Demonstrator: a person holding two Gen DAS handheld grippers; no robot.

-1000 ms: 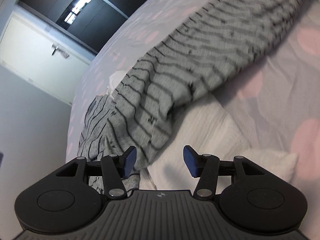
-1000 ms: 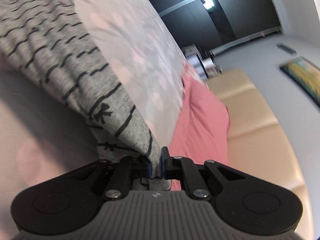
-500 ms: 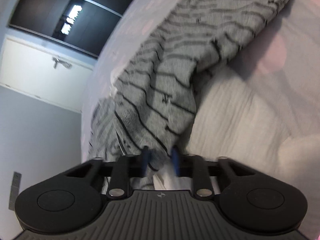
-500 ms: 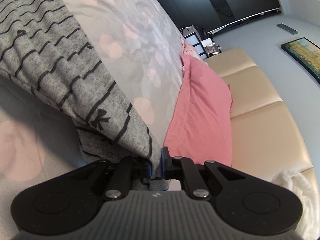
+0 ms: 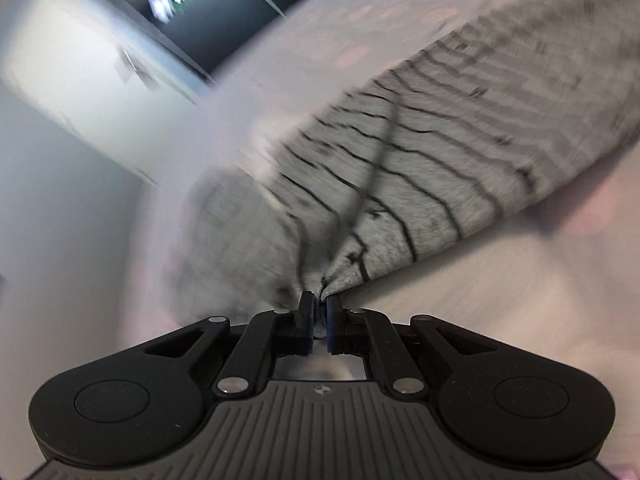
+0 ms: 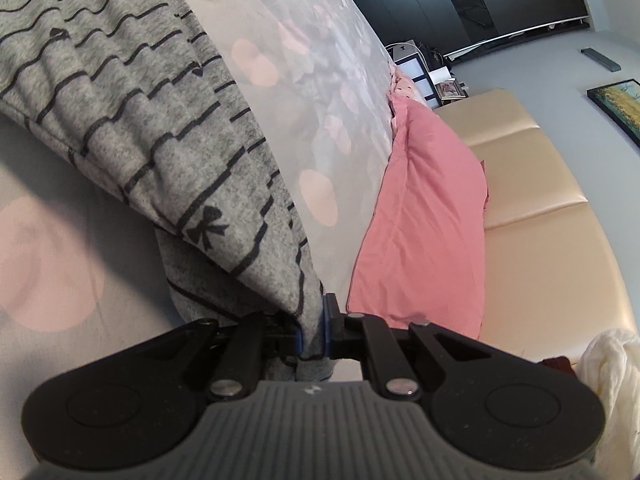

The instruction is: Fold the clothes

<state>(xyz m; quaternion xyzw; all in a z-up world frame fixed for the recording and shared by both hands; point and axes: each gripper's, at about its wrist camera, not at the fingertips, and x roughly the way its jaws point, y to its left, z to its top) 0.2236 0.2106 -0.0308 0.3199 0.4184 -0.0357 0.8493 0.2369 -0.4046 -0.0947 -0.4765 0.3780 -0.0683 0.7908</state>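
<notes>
A grey garment with thin black stripes and small bows point(image 5: 420, 176) is held up over the bed. It also shows in the right wrist view point(image 6: 132, 120). My left gripper point(image 5: 318, 316) is shut on one bunched edge of it. My right gripper point(image 6: 314, 330) is shut on another edge, with cloth hanging below its fingers. The garment stretches away from both grippers. The left wrist view is blurred by motion.
The bed has a pale sheet with pink dots point(image 6: 316, 196). A pink pillow point(image 6: 424, 216) and a beige padded headboard point(image 6: 540, 200) lie to the right. A white cloth point(image 6: 608, 364) sits at the right edge. A dark wardrobe point(image 5: 248, 12) stands beyond the bed.
My left gripper went from open to shut on the garment's edge and lifted it. The white cloth under it has left the left wrist view. My right gripper kept its hold.
</notes>
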